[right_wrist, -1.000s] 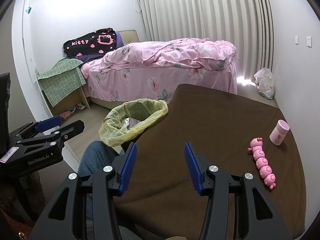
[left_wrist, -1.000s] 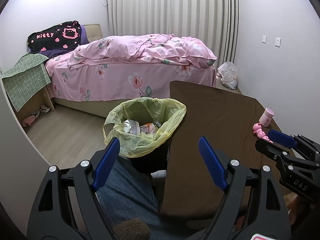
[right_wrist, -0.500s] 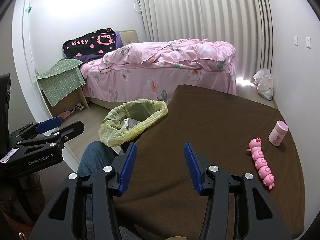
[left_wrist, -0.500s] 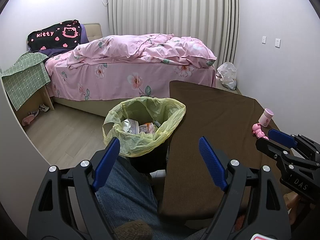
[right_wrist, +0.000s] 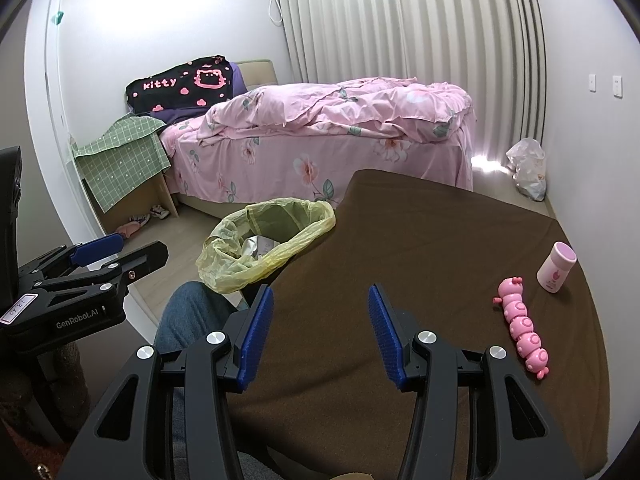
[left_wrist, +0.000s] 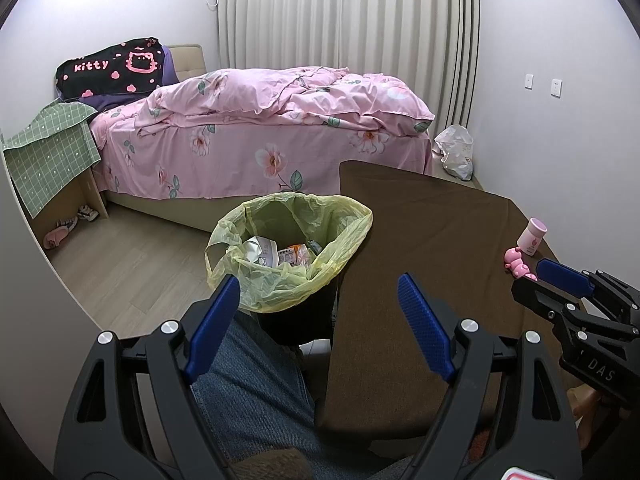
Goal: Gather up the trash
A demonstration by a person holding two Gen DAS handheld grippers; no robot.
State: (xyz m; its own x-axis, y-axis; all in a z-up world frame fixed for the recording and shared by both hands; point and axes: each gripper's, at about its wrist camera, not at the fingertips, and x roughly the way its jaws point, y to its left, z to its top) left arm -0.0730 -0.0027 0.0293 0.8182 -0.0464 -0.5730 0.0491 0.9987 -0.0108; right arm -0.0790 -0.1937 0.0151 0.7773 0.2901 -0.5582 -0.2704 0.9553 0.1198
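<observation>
A bin lined with a yellow bag (left_wrist: 288,252) (right_wrist: 264,240) stands on the floor at the left edge of the brown-covered table (left_wrist: 432,240) (right_wrist: 440,248). Wrappers and paper lie inside it. My left gripper (left_wrist: 320,300) hangs open and empty near the table's left edge, just short of the bin. My right gripper (right_wrist: 320,312) is open over the near part of the table, nothing between its blue pads. A pink caterpillar toy (right_wrist: 522,332) (left_wrist: 518,262) and a small pink-capped bottle (right_wrist: 556,266) (left_wrist: 532,236) rest at the table's right side.
A person's jeans-clad leg (left_wrist: 256,384) sits below the left gripper. A pink bed (left_wrist: 264,136) fills the back, with a green checked cloth on a low stand (left_wrist: 52,156) at left. A white plastic bag (left_wrist: 454,152) lies on the floor by the curtains.
</observation>
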